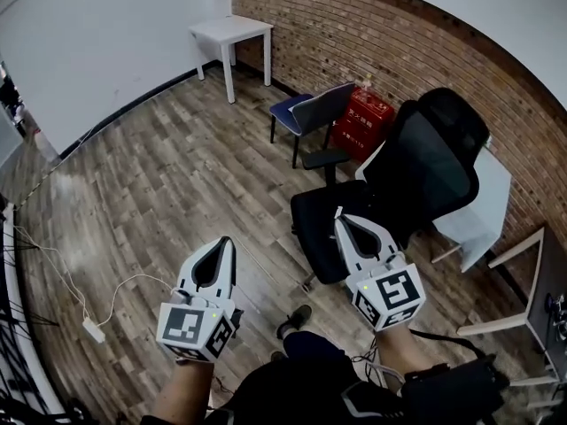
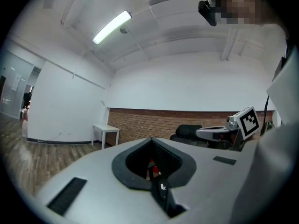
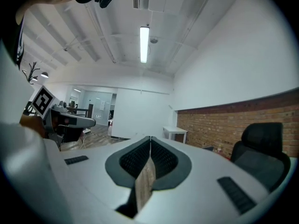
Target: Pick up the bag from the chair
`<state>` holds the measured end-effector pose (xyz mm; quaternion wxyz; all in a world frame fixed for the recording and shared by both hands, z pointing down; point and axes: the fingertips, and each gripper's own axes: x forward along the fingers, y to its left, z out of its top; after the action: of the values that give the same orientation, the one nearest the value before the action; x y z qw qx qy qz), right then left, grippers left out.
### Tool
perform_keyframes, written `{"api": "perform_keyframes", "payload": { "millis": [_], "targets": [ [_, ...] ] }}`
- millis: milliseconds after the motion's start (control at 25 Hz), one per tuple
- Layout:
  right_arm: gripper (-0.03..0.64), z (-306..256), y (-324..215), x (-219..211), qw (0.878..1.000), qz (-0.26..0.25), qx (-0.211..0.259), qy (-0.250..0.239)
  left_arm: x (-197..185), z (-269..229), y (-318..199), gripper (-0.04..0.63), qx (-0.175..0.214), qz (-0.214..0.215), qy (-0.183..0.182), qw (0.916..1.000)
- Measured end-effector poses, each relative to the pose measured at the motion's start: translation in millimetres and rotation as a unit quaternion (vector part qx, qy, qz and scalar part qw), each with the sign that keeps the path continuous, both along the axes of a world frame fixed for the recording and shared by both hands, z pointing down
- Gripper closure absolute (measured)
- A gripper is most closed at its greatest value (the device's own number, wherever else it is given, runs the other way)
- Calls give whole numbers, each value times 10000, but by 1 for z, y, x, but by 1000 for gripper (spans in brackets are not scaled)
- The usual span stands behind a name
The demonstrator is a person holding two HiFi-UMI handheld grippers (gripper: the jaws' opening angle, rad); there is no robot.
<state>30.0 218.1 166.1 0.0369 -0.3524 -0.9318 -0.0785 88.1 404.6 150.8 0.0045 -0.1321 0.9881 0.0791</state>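
I stand on a wood-plank floor (image 1: pixel 151 175); a brick wall (image 1: pixel 399 42) meets a white wall (image 1: pixel 106 34), a small white table (image 1: pixel 232 32) near their corner, a tube light (image 2: pixel 111 27) overhead.

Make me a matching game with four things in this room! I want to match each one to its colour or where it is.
Things:
1. small table
2. office chair
3. crate
4. power strip

Colour or place:
A. red
B. lying on the wooden floor, on a cable
C. black
D. standing in the corner where the white wall meets the brick wall

Right pairs: 1-D, 2-C, 3-A, 4-B.
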Motion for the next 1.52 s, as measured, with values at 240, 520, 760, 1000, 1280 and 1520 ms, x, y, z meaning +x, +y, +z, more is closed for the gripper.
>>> {"api": "perform_keyframes", "payload": {
  "millis": [240, 520, 760, 1000, 1280, 1520],
  "targets": [
    [598, 6, -34, -47, 9985, 521, -158, 62, -71, 0, -37, 584, -120, 668, 65, 9977],
    [598, 17, -92, -97, 9920, 1228, -263, 137, -145, 2, -101, 584, -227, 1531, 110, 9879],
    [598, 32, -148, -132, 9829, 1790, -339, 271, -203, 12, -153, 584, -412, 2053, 246, 9775],
    [598, 36, -194, -155, 9721, 2287, -444, 287, -245, 13, -201, 584, -664, 2576, 225, 9637],
    [598, 50, -221, -163, 9591, 2750, -522, 427, -283, 29, -233, 584, -831, 2984, 315, 9503],
    [597, 62, -238, -165, 9433, 3248, -464, 497, -303, 50, -268, 584, -775, 3621, 466, 9277]
  ]
}}
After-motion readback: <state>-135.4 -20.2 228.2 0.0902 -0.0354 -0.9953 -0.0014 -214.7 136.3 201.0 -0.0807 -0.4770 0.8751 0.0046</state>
